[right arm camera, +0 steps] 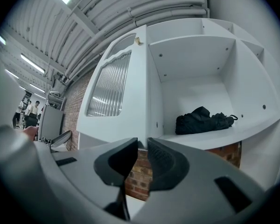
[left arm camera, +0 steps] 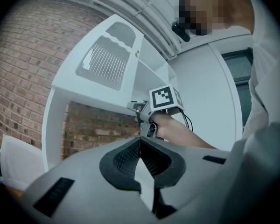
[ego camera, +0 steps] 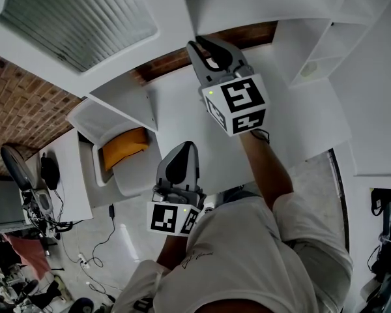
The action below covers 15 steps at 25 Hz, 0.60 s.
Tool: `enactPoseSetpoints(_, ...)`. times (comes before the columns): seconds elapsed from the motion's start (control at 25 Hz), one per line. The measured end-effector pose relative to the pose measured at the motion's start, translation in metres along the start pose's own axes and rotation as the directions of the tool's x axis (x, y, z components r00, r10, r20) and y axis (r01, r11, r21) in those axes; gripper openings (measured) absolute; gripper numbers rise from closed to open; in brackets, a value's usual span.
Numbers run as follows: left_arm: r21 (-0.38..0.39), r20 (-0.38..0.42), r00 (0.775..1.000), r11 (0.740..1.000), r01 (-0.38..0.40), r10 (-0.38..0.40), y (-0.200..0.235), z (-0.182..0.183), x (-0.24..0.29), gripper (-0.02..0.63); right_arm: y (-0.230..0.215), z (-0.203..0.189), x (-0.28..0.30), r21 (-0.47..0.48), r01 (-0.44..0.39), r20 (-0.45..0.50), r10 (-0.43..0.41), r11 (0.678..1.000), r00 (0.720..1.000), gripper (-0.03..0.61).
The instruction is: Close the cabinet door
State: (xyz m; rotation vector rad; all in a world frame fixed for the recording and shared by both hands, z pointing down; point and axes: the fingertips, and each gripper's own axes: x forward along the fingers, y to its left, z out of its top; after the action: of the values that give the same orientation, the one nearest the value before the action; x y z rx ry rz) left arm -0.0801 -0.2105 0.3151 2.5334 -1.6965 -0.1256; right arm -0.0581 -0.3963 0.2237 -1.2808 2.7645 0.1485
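1. The white cabinet door (right arm camera: 135, 101) stands open. It sticks out from the left edge of the cabinet (right arm camera: 252, 78). It has a window of ribbed glass (right arm camera: 109, 85) in it.
2. The right gripper (right arm camera: 142, 141) is held up high, right under the bottom edge of the door. The person's arm (ego camera: 267, 168) reaches up behind it.
3. The right gripper's jaws are a little apart, with a thin gap between them. The door's bottom edge sits right at the jaw tips. It is not clear if the tips touch it.
4. The left gripper (left arm camera: 140, 139) hangs lower, well away from the door. Its jaws are pressed together, with nothing between them.
5. Inside the cabinet, a black bag (right arm camera: 203, 119) lies on the shelf (right arm camera: 214, 138), near the back wall.
6. A red brick wall (right arm camera: 136, 174) shows under the cabinet.
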Motion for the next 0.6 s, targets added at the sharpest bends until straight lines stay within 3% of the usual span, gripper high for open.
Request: enactPoseSetpoints(0.6, 0.038, 0.008, 1.000, 0.999, -0.010, 0.010, -0.001, 0.008, -0.020, 0.017, 0.010, -0.004, -0.020, 0.001, 0.028, -0.007, -0.028, 1.000, 1.000, 0.035)
